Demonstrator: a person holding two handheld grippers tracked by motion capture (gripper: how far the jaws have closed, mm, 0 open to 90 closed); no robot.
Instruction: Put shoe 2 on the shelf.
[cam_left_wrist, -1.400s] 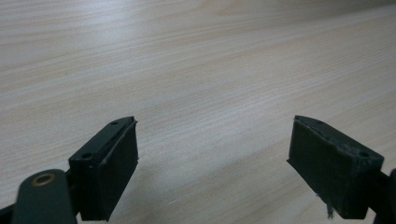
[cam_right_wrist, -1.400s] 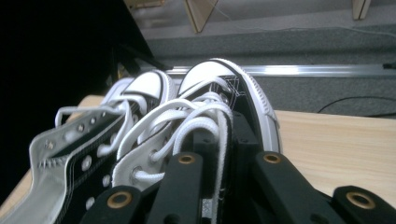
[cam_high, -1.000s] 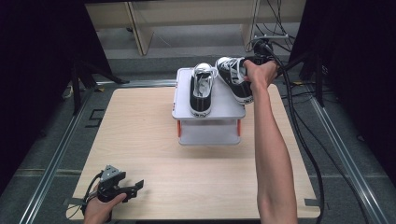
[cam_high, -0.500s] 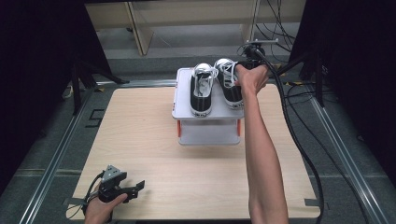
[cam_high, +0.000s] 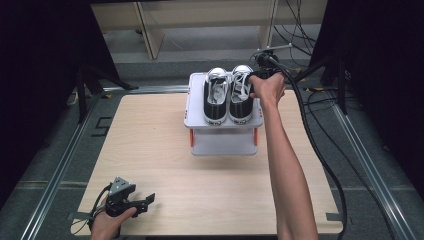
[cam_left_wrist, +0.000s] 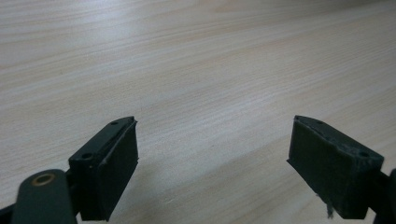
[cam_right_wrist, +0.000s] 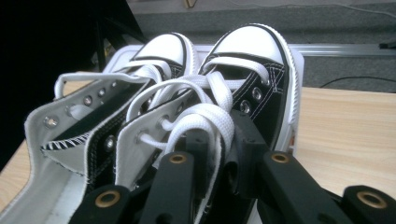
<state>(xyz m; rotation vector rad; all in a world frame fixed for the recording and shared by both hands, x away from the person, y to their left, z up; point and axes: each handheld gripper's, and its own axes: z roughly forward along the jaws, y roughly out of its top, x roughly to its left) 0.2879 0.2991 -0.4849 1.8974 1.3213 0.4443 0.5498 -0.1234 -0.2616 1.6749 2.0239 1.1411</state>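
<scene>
Two black-and-white high-top sneakers stand side by side on a white two-level stand (cam_high: 222, 142), toes pointing away from me. My right gripper (cam_high: 251, 81) reaches onto the right sneaker (cam_high: 241, 100) from its outer side. In the right gripper view, the right gripper (cam_right_wrist: 224, 140) has the laced ankle wall of that right sneaker (cam_right_wrist: 254, 51) between its jaws; they have just been opening a little, with the canvas still touching both. The left sneaker (cam_right_wrist: 163, 49) sits close beside it. My left gripper (cam_high: 144, 203) rests open at the table's near left, and in its own view the left gripper (cam_left_wrist: 212, 158) has bare wood between its jaws.
The wooden table (cam_high: 150, 145) spreads around the stand. Black cables (cam_high: 320, 150) trail off its right side. Metal rails (cam_high: 60, 165) run along both table edges, and wooden furniture legs (cam_high: 145, 25) stand beyond the far edge.
The right sneaker, earlier angled off the stand's right corner, now lies straight beside the left one. My right hand moved left with it. The left gripper stayed still.
</scene>
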